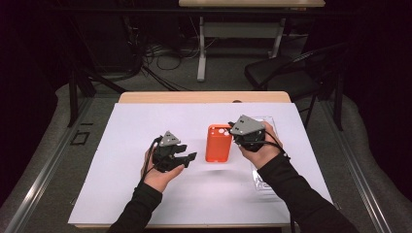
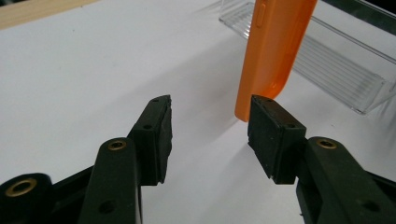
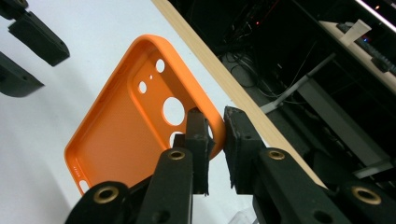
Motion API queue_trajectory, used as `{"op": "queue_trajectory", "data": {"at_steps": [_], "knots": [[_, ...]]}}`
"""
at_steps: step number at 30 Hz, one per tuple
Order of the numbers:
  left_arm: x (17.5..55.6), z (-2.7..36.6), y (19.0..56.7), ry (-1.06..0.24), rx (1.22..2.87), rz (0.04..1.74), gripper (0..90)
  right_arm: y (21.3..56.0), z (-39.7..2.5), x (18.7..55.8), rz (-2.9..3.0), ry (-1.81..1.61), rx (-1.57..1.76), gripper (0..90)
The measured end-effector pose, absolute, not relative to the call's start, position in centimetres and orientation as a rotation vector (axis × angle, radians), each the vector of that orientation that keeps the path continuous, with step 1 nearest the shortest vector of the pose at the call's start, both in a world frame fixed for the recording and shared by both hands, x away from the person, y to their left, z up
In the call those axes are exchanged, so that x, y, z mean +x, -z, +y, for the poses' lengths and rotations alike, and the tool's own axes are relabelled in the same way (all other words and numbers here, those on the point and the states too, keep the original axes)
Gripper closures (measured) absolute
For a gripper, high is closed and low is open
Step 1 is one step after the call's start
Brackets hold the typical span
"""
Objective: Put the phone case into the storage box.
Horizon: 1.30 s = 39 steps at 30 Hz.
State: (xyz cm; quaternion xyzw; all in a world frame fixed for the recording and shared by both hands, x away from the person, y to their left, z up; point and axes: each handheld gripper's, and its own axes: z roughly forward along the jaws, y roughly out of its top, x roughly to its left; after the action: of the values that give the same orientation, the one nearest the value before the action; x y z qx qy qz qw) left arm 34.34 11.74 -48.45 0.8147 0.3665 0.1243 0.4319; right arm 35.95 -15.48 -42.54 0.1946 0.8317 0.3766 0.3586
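- Your right gripper [image 3: 215, 140] has its jaws pinched on the rim of the orange phone case [image 3: 126, 126], at the corner by the camera cutouts, holding the case off the white mat [image 1: 145, 121].
- Your left gripper [image 2: 210, 135] has its jaws spread apart, gripping nothing, with the case's lower corner hanging just beyond its right jaw.
- Beyond the case, a clear plastic tray [image 2: 336, 60] lies on the mat, close behind it.
- Past the table's far edge stands a black chair [image 1: 286, 73].

Orange case [image 2: 273, 51] and clear tray [image 2: 336, 65] block rightward passage.
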Motion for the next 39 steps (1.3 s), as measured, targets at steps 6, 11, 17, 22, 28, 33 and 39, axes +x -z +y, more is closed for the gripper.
{"op": "queue_trajectory", "data": {"at_steps": [6, 11, 17, 22, 28, 33, 39], "knots": [[34.2, 12.6, 48.9, -0.315, 2.029, 0.931, 46.6, 42.3, -15.8, 36.2, 2.119, -0.964, 0.464, 81.1], [34.1, 13.3, 49.4, -0.299, 2.006, 0.953, 40.0, 42.3, -16.1, 36.5, 2.100, -0.944, 0.423, 81.1], [34.1, 14.2, 49.6, -0.307, 1.996, 0.964, 33.6, 42.4, -16.6, 37.0, 2.075, -0.939, 0.406, 81.1], [34.1, 15.0, 49.7, -0.314, 1.983, 0.978, 30.4, 42.2, -17.1, 37.2, 2.044, -0.942, 0.391, 81.1], [34.4, 15.8, 49.9, -0.305, 1.971, 1.018, 28.1, 41.3, -18.0, 37.6, 2.005, -0.931, 0.379, 81.1], [34.3, 16.3, 49.8, -0.309, 1.959, 1.026, 27.0, 40.4, -18.8, 37.9, 1.978, -0.915, 0.381, 81.0], [34.2, 16.7, 49.7, -0.321, 1.945, 1.034, 27.1, 39.6, -20.0, 38.2, 1.943, -0.902, 0.390, 81.0]]}}
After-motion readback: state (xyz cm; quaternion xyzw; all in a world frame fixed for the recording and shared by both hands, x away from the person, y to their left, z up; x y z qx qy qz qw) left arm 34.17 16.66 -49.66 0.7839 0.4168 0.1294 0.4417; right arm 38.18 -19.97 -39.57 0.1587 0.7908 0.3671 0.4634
